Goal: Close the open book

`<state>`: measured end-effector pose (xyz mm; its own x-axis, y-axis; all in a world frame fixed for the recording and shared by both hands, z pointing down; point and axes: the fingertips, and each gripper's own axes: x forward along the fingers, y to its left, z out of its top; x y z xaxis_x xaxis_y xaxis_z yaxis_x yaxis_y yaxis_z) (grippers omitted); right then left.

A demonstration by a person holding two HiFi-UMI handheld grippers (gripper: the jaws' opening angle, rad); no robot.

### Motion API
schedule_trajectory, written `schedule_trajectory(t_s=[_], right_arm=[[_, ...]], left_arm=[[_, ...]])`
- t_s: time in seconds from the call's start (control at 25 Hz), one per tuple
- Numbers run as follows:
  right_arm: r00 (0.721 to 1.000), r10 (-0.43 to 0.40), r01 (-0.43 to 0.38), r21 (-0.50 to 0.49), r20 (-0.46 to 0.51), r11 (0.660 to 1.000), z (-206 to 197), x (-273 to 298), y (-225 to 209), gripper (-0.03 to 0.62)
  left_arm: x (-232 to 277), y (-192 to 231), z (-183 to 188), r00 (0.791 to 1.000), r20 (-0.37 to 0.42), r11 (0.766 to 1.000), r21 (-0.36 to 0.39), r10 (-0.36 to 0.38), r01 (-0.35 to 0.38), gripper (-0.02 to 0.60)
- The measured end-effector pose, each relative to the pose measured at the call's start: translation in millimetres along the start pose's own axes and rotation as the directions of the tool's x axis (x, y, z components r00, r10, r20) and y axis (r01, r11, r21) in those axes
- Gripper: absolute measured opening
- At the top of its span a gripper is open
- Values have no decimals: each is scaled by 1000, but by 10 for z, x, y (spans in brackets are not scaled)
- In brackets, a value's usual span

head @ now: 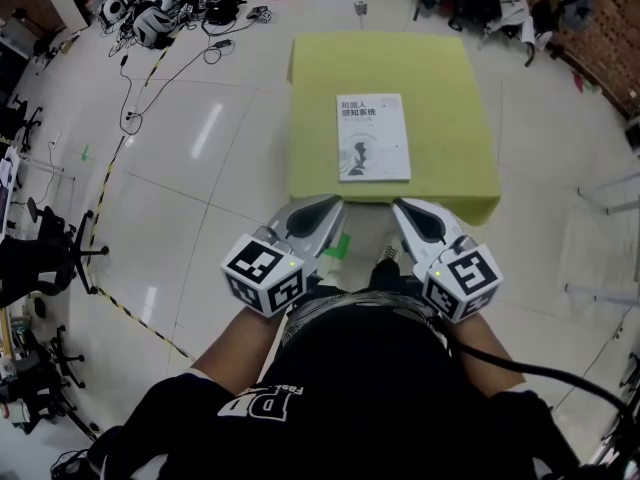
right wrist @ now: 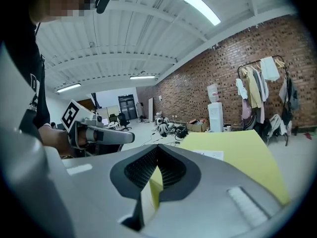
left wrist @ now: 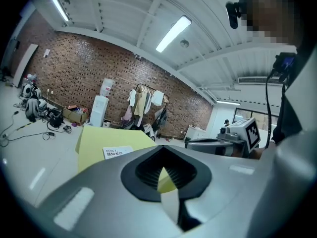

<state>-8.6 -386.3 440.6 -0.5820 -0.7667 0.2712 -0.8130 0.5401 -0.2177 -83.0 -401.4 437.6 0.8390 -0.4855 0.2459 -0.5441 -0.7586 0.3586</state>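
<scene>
Closest to us, the left hand-held gripper (head: 332, 206) and right hand-held gripper (head: 402, 208) have their jaws together and empty, at seven and five o'clock of the book (head: 373, 137). It lies cover up, apparently closed, on the yellow-green surface (head: 330, 78). We judge that a further push could slide it or reopen the cover.

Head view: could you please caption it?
Closed book on yellow table; left tongs and right tongs shut, empty, short of it.
</scene>
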Motion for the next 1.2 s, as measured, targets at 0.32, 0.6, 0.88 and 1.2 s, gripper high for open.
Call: schedule_trajectory(t_s=[0.32, 0.6, 0.88, 1.2], right_arm=[[1000, -13, 13, -9, -28, 1000, -192, -203, 313, 8], [1000, 12, -12, -29, -22, 1000, -61, -364, 422, 6], [996, 92, -92, -54, -3, 994, 189, -486, 263, 6], [990, 132, -131, -33, 55, 991, 430, -940, -172, 6]], left_arm=[[-256, -272, -99, 999, 29, 999, 46, -18, 17, 8], [-365, -457, -5, 998, 66, 998, 55, 0, -3, 8], [-249, -597, 165, 988, 128, 995, 51, 83, -90, 6], [110, -1034, 316, 975, 195, 991, 56, 109, -122, 8]])
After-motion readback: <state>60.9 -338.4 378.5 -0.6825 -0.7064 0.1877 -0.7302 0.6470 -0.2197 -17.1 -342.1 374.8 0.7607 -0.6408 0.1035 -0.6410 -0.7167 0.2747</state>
